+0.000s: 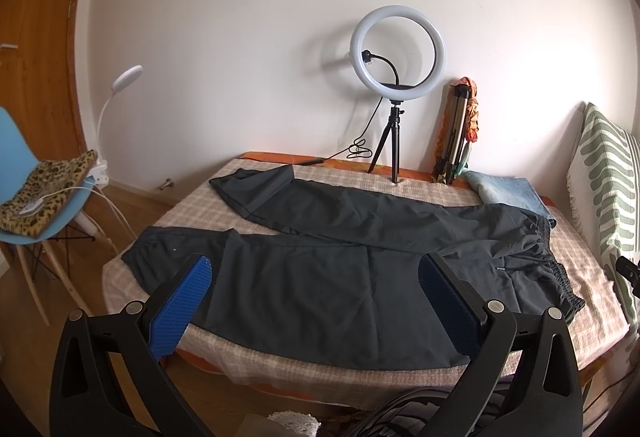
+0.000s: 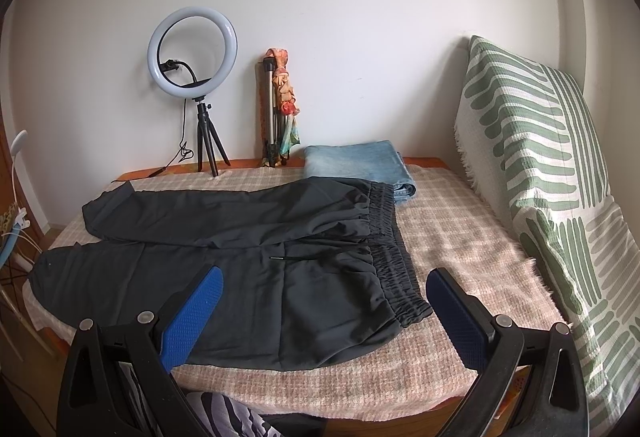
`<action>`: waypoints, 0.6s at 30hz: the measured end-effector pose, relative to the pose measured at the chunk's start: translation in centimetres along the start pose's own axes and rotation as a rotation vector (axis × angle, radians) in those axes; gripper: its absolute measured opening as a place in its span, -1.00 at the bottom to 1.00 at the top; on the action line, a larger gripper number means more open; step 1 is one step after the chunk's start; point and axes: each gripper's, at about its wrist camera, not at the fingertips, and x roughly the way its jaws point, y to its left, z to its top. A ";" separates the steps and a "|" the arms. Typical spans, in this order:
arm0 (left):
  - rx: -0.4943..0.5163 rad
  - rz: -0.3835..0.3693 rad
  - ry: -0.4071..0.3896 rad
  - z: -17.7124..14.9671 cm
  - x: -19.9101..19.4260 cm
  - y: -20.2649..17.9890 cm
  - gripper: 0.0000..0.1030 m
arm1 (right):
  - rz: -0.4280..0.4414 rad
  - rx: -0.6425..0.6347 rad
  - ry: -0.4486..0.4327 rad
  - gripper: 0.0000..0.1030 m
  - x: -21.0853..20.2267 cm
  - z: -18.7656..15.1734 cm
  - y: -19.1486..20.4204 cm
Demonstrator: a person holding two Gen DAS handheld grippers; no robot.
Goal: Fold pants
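pants [image 1: 360, 269] flat on checked cloth [image 1: 580, 277] (legs apart) | left gripper [image 1: 314, 291] wide | right gripper [image 2: 324, 301] wide

Left tool [image 1: 314, 293] covers bits of the pants [image 1: 320, 277] by the bench's [image 1: 592, 293] near edge; folded jeans [image 2: 356, 161] sit half behind the waistband.

Pants [image 1: 328, 277] – smooth matt cloth (pads [image 1: 180, 309] textured).
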 end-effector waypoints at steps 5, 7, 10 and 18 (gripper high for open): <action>-0.002 0.000 0.001 0.0 0.1 0.3 0.99 | 0.003 -0.003 0.002 0.99 0.2 0.1 0.2; -0.003 0.004 0.002 0.0 0.3 0.5 0.99 | 0.004 -0.006 0.001 0.99 0.2 0.2 0.3; -0.004 0.012 0.006 0.0 0.7 0.8 0.99 | 0.009 -0.014 0.003 0.99 0.5 0.3 0.5; 0.012 0.069 0.026 0.4 2.7 2.5 0.99 | 0.047 -0.045 0.010 0.99 2.1 1.6 1.6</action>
